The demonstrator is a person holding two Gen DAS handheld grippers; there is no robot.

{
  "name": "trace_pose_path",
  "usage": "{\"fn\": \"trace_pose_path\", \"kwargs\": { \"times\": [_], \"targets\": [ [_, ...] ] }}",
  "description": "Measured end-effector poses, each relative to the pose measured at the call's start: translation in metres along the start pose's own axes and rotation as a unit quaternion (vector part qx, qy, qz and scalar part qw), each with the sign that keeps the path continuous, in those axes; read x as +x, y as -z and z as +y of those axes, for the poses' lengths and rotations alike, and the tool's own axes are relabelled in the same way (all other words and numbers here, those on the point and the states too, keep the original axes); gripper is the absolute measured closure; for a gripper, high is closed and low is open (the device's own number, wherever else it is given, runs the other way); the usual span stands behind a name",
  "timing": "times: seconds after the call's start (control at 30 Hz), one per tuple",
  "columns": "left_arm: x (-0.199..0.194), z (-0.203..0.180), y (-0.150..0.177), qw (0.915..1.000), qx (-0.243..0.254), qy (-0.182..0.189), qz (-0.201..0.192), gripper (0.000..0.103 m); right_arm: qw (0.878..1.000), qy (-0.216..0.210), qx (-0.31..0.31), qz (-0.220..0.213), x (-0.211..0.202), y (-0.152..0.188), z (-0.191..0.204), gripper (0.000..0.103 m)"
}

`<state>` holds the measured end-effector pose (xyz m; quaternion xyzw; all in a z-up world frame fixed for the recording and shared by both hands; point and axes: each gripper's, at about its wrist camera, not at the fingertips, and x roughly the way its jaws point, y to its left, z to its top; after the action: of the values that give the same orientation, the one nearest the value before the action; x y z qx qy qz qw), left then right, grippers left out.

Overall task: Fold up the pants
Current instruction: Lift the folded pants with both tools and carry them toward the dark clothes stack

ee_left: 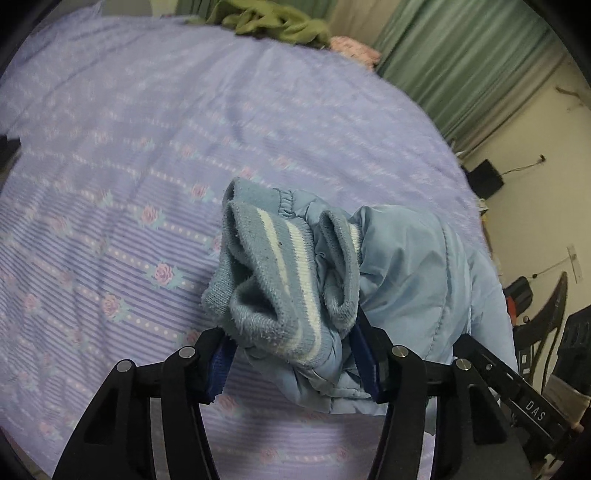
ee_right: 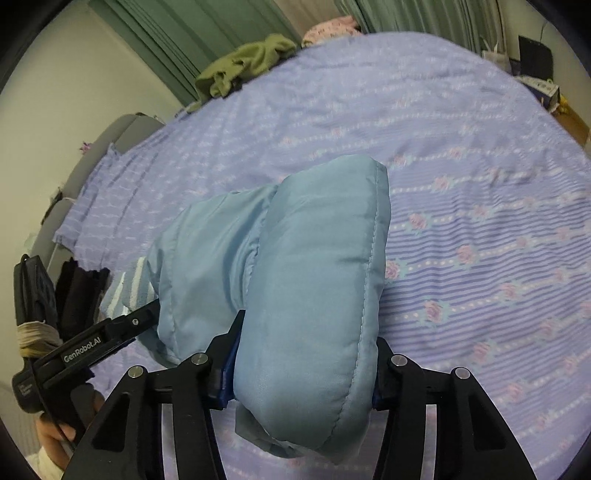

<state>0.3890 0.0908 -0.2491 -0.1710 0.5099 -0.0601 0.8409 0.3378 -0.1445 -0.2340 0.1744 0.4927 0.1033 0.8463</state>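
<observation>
Both ends of the padded blue pants (ee_right: 314,280) are bunched up over the bed (ee_left: 110,129). The left tool (ee_left: 295,354) pinches the striped knit cuffs (ee_left: 280,266); the right tool (ee_right: 303,369) clamps the puffy fold. That bulk hides the right tool's fingertips. Only the right view shows the left tool from outside and a hand (ee_right: 51,435), cut off. Far-off green cloth (ee_left: 273,22) is blurred.

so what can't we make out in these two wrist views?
- Left wrist view: the lower part of the pants is hidden behind the bunched cuffs and the left gripper.
- Right wrist view: the padded fold hides the right gripper's pads.
- Both views: the green cloth at the bed's far edge is too small to identify.
</observation>
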Motion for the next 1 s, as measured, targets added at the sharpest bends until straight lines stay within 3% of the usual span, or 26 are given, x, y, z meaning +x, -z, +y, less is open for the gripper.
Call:
{"fn": "trace_pose_path", "kwargs": {
  "times": [0.23,0.6,0.83,1.0],
  "targets": [
    [-0.093,-0.03,0.012,0.9966,0.042,0.022,-0.068,0.047,0.998,-0.004,-0.016,-0.053,-0.09,0.008,0.024,0.05],
    [-0.243,-0.021,0.033,0.985,0.075,0.048,-0.148,0.047,0.991,-0.003,-0.04,-0.127,-0.217,0.037,0.106,0.05],
    [-0.318,0.006,0.053,0.9749,0.064,0.039,-0.21,0.048,0.984,-0.029,-0.074,-0.159,-0.26,0.059,0.161,0.05],
    [-0.355,0.031,0.07,0.97,0.042,0.013,-0.239,0.048,0.979,-0.062,-0.107,-0.165,-0.263,0.068,0.192,0.05]
  ]
}}
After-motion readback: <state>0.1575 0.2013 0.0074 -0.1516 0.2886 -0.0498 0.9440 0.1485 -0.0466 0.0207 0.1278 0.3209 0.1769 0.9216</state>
